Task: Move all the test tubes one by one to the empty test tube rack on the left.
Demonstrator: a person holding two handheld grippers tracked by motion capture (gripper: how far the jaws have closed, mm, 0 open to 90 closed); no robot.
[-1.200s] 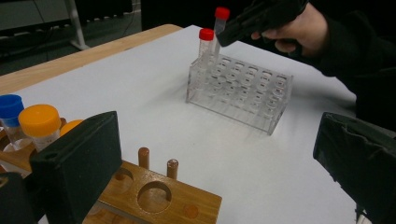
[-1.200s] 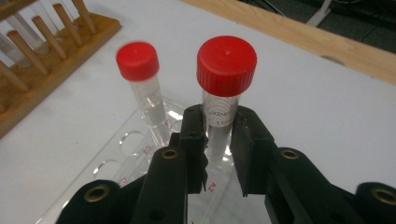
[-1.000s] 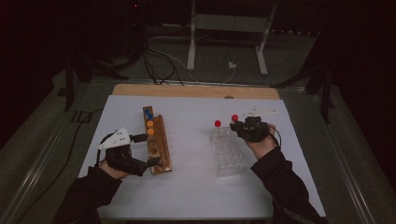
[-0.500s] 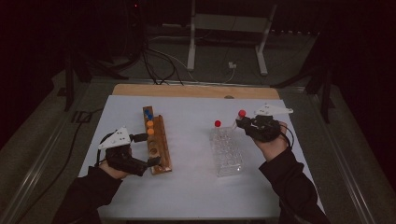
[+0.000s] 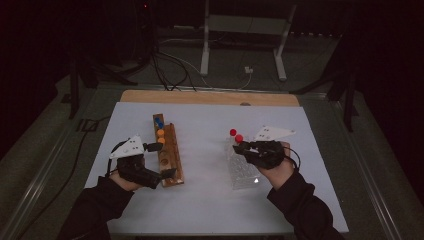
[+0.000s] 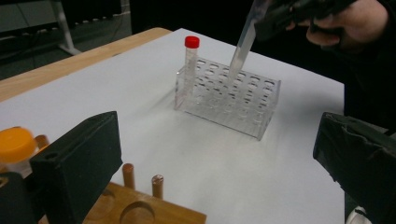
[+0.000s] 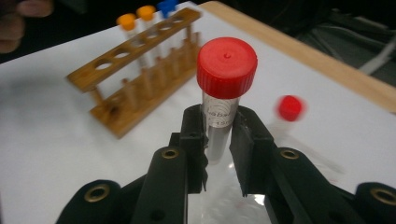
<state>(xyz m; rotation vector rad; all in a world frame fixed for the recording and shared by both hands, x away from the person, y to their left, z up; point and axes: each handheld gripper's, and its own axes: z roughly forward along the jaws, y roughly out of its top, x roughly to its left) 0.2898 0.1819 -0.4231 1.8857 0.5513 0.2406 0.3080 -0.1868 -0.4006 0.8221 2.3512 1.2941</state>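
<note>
Right gripper (image 7: 218,140) clamped on a red-capped test tube (image 7: 223,88), lower end hidden behind the jaws. Beyond it, a second red cap (image 7: 289,108), blurred. Left gripper (image 6: 210,158) wide open, nothing between the jaws, right jaw cut off.

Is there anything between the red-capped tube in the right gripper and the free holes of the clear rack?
Nothing visible. The right gripper holds the red-capped tube tilted over the clear rack; the standing tube is at one corner, aside.

Black grippers (image 5: 159,176), dark sleeves (image 5: 305,212)
</note>
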